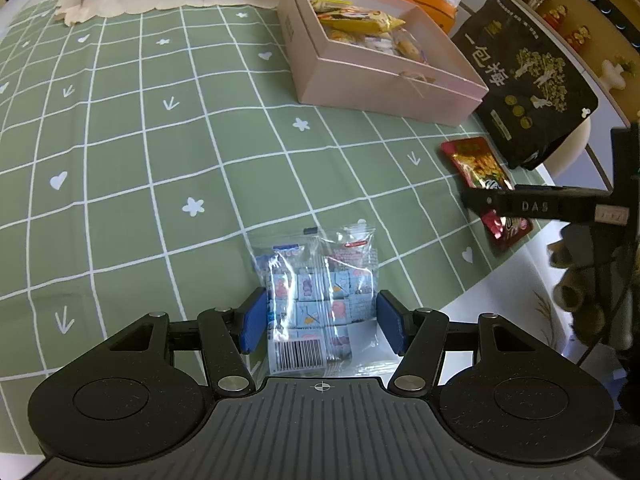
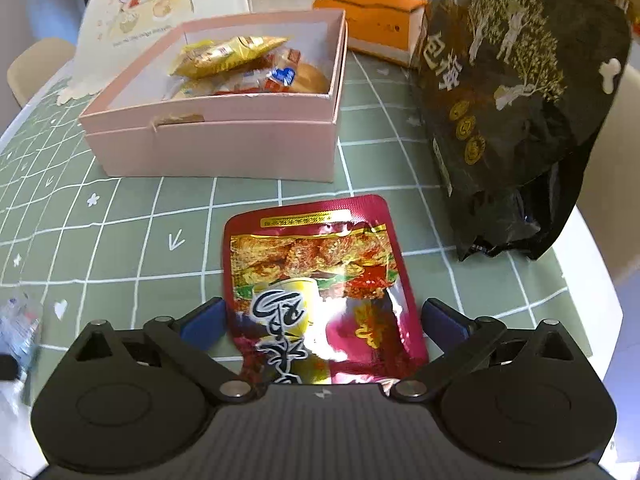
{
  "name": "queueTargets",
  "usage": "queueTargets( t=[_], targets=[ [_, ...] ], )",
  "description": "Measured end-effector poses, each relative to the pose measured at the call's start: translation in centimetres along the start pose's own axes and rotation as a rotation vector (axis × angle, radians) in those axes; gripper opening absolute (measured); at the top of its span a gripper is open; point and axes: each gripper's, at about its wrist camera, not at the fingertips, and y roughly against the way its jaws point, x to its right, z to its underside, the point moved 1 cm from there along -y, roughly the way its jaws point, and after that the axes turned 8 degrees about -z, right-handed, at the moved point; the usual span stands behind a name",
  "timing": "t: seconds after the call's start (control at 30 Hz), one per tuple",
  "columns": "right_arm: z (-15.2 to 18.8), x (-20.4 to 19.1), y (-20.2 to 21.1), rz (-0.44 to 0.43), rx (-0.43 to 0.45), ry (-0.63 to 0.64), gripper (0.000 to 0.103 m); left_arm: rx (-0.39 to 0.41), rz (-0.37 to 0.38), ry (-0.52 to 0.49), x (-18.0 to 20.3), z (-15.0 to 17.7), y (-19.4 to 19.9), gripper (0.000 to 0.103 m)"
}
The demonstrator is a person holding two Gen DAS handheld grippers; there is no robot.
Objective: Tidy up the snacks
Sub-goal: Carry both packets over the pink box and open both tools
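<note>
Left tongs (image 1: 320, 322) spread around the clear packet (image 1: 320, 300); right tongs (image 2: 322, 324) spread around the red pouch (image 2: 320, 288).

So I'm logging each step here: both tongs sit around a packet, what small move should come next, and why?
Probably close both tongs. The left tongs are open astride the clear candy bag, the right tongs open astride the red foil pouch; both packets lie flat on the green cloth, and the pink box already holds snacks.
</note>
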Motion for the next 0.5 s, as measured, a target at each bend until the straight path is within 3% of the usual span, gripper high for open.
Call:
queueTargets(
  t=[0.07, 0.2, 0.5],
  targets=[
    [0.0, -0.6, 0.8, -0.014, -0.008, -0.003, 0.081, -0.003, -0.002, -0.009, 0.1, 0.0, 0.0, 0.064],
    [0.8, -2.1, 3.0, -0.068, -0.009, 0.0, 0.075, -0.005, -0.001, -0.019, 0.2, 0.1, 0.1, 0.064],
    [0.1, -4.4, 9.7, -0.084, 0.113, 0.003, 0.074, -0.004, 0.011, -0.027, 0.0, 0.1, 0.4, 0.064]
  ],
)
